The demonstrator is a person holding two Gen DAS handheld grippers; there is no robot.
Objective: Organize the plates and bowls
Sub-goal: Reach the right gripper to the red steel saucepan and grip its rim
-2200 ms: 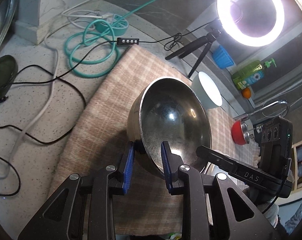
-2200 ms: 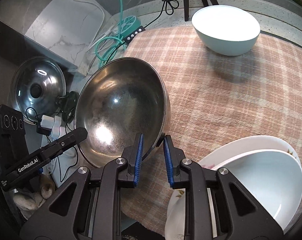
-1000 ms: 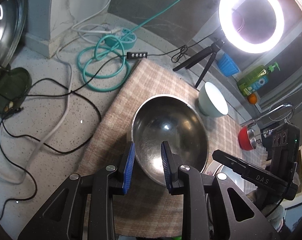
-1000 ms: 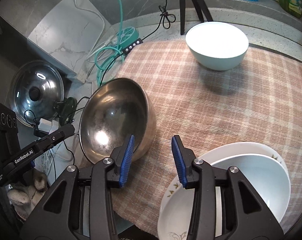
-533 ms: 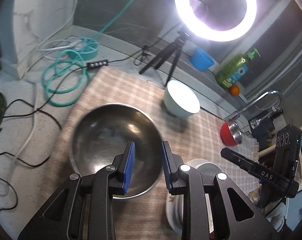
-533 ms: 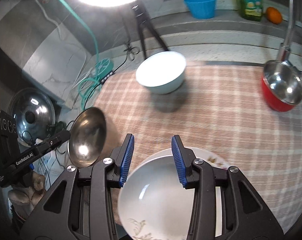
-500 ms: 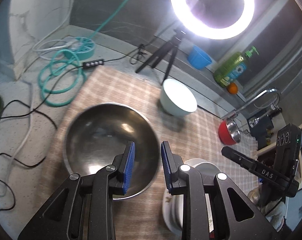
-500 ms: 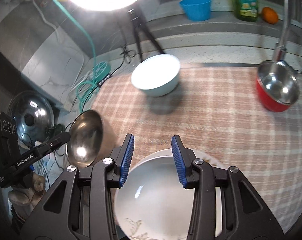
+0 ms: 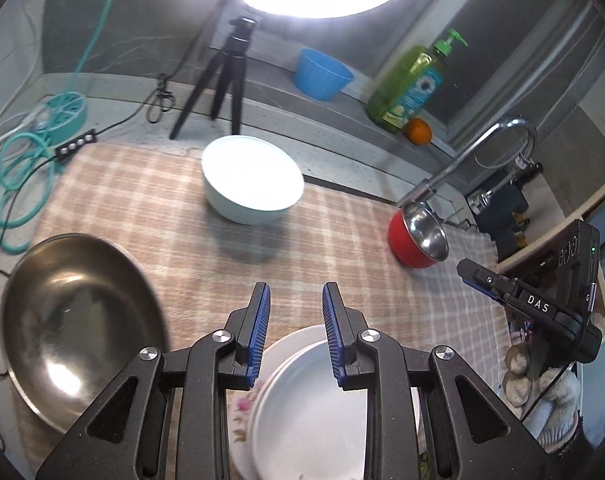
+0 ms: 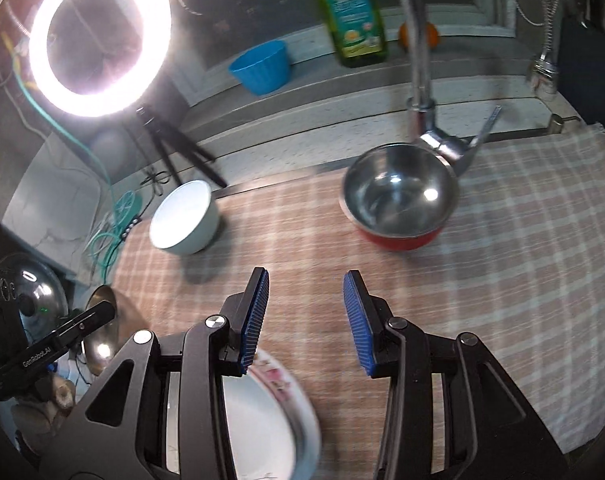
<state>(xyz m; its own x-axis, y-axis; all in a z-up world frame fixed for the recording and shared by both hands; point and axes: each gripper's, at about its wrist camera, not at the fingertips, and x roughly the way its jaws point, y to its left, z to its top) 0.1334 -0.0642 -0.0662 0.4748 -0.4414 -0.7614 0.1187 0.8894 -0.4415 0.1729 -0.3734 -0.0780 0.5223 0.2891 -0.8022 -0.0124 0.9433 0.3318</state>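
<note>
Although both grippers hang over the near edge of the checked cloth (image 9: 206,256), neither has anything between its pads: the left gripper (image 9: 295,334) stands a little apart, the right gripper (image 10: 307,322) somewhat wider.

Nearest, under the left gripper, a white bowl (image 9: 314,412) sits nested in a flowered plate (image 9: 240,404) at the cloth's near edge. Both look like glazed ceramic, so probably stiff, slick, fairly heavy and liable to chip; the rim seems the only place the pads could pinch, and the plate's rim lies low against the cloth.

At the near left corner rests the large steel bowl (image 9: 74,316), likely light and smooth, again best taken by the rim. Farther in, the pale bowl (image 9: 252,180) stands near the far edge, and the red bowl (image 9: 418,236) with its steel lining sits toward the far right, just under the tap (image 9: 474,152).

A second ago both grippers framed the steel bowl; they have since swung right, and the red bowl now shows in both views.
</note>
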